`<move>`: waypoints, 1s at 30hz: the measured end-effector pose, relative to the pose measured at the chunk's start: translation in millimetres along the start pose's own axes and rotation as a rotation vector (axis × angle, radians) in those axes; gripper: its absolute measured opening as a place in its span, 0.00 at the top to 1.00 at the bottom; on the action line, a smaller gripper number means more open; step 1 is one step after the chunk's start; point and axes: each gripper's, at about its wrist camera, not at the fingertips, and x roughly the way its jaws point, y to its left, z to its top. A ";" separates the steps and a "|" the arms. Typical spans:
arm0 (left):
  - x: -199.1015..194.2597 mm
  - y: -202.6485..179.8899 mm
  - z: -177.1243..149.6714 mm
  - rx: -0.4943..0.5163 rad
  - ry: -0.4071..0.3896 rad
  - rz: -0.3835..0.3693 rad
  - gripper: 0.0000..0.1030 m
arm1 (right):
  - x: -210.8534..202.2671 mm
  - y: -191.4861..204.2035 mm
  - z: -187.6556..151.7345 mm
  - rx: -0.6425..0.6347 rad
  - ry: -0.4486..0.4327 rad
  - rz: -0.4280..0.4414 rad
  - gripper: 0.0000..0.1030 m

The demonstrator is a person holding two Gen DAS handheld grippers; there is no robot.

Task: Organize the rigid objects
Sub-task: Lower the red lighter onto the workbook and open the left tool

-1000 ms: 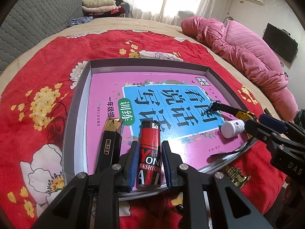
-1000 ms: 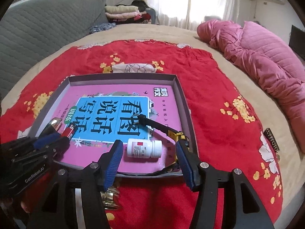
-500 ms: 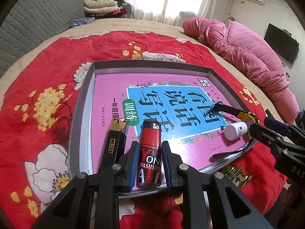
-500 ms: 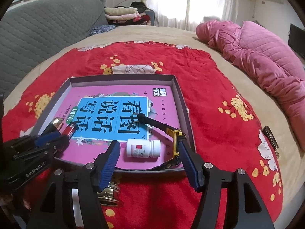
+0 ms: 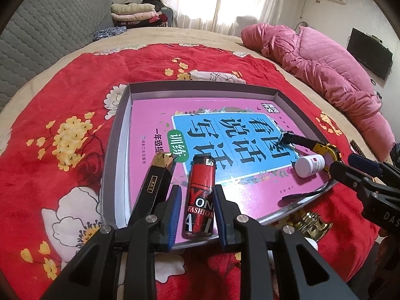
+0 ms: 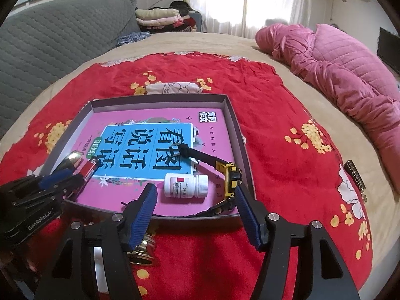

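A shallow grey tray (image 5: 117, 135) (image 6: 235, 120) lies on the red blanket and holds a pink and blue book (image 5: 225, 135) (image 6: 150, 145). On the book lie a red and black lighter (image 5: 200, 195) (image 6: 88, 168), a black and gold box (image 5: 155, 182) (image 6: 72, 158), a white pill bottle (image 5: 308, 165) (image 6: 186, 186) and a black and yellow watch (image 5: 310, 143) (image 6: 230, 177). My left gripper (image 5: 196, 200) straddles the lighter, pads slightly apart from it. My right gripper (image 6: 196, 200) is open, its fingers either side of the bottle and watch at the tray's near edge.
A gold metal object (image 5: 312, 221) (image 6: 143, 246) lies on the blanket just outside the tray's near edge. A pink quilted coat (image 5: 325, 75) (image 6: 337, 75) lies at the right. A grey sofa (image 6: 50, 40) and folded clothes (image 5: 135, 13) stand at the back.
Both grippers have drawn back slightly toward me. The right gripper has pulled away from the bottle. The left gripper's pads have opened a little around the lighter, which stays on the book.
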 end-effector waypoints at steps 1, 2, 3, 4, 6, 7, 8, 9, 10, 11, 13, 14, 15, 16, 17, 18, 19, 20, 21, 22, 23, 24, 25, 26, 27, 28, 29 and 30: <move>-0.7 -0.2 -0.5 0.000 -0.002 0.000 0.75 | -0.8 -0.1 -1.0 -0.001 -0.001 -0.001 0.36; -1.5 -0.3 -1.0 0.001 -0.003 0.000 0.75 | -1.1 0.2 -1.6 -0.002 0.000 0.001 0.36; -2.7 -0.4 -1.3 0.003 -0.005 0.002 0.74 | -1.6 0.2 -2.0 -0.003 0.001 0.001 0.36; -3.4 -0.5 -1.5 0.004 -0.008 0.003 0.74 | -1.8 0.3 -2.3 -0.002 0.000 0.001 0.36; -4.8 0.0 -2.2 0.006 -0.011 0.006 0.74 | -1.7 0.1 -2.6 0.001 0.001 0.007 0.35; -6.2 0.4 -2.6 0.004 -0.014 0.008 0.74 | -1.8 -0.3 -2.6 0.001 0.001 0.007 0.35; -7.0 0.7 -2.8 0.003 -0.014 0.009 0.74 | -2.3 -0.5 -2.7 0.000 -0.001 0.007 0.35; -7.6 1.0 -3.0 0.002 -0.015 0.010 0.73 | -2.9 -0.8 -3.0 0.000 -0.003 0.008 0.35; -8.4 1.3 -3.1 0.001 -0.016 0.013 0.73 | -3.6 -1.0 -3.6 -0.002 -0.004 0.010 0.35; -9.5 2.0 -3.8 0.000 -0.018 0.015 0.73 | -4.5 -1.4 -4.5 -0.004 -0.006 0.008 0.35; -10.7 2.7 -4.2 -0.002 -0.018 0.017 0.73 | -6.2 -2.4 -5.8 -0.006 -0.010 0.004 0.35; -11.6 3.1 -4.6 -0.002 -0.018 0.018 0.73 | -7.0 -2.9 -6.5 -0.008 -0.011 -0.001 0.35; -12.4 3.2 -4.9 -0.003 -0.019 0.019 0.73 | -7.1 -3.3 -5.8 -0.010 -0.013 -0.004 0.34; -12.9 3.4 -4.8 -0.003 -0.019 0.020 0.73 | -8.2 -3.2 -6.2 -0.016 -0.016 -0.008 0.34; -13.6 3.1 -5.2 -0.001 -0.020 0.023 0.73 | -9.2 -2.9 -6.2 -0.020 -0.020 -0.011 0.33; -14.3 3.2 -5.5 -0.001 -0.020 0.026 0.73 | -10.4 -2.6 -6.1 -0.024 -0.023 -0.013 0.33; -14.6 3.6 -5.5 -0.002 -0.020 0.025 0.73 | -11.5 -2.3 -5.9 -0.027 -0.027 -0.012 0.32; -15.4 3.9 -5.7 -0.002 -0.020 0.025 0.73 | -12.4 -2.3 -5.7 -0.028 -0.029 -0.011 0.31; -15.9 4.2 -6.0 -0.001 -0.020 0.025 0.73 | -13.2 -2.0 -5.3 -0.028 -0.030 -0.009 0.31; -16.9 4.8 -6.5 0.000 -0.021 0.026 0.73 | -13.8 -1.9 -5.4 -0.028 -0.031 -0.008 0.31; -18.1 5.2 -7.5 0.000 -0.023 0.028 0.73 | -14.4 -1.6 -5.3 -0.028 -0.033 -0.007 0.31; -19.3 5.3 -8.0 0.002 -0.024 0.030 0.73 | -14.8 -1.8 -5.0 -0.028 -0.033 -0.005 0.31; -20.3 5.5 -8.5 0.004 -0.025 0.031 0.73 | -15.4 -1.6 -4.8 -0.028 -0.034 -0.002 0.31; -20.4 5.4 -8.2 0.004 -0.026 0.032 0.73 | -16.1 -1.6 -4.8 -0.028 -0.036 -0.002 0.30; -21.1 5.3 -8.6 0.005 -0.026 0.034 0.73 | -17.0 -1.8 -5.5 -0.028 -0.037 -0.001 0.30; -21.6 5.0 -8.7 0.006 -0.027 0.037 0.72 | -17.4 -1.5 -5.6 -0.029 -0.036 0.003 0.30; -21.9 4.8 -8.9 0.007 -0.027 0.040 0.72 | -17.8 -1.1 -6.0 -0.030 -0.037 0.004 0.30; -22.5 4.7 -9.2 0.008 -0.028 0.042 0.72 | -18.7 -1.0 -6.1 -0.030 -0.039 0.002 0.30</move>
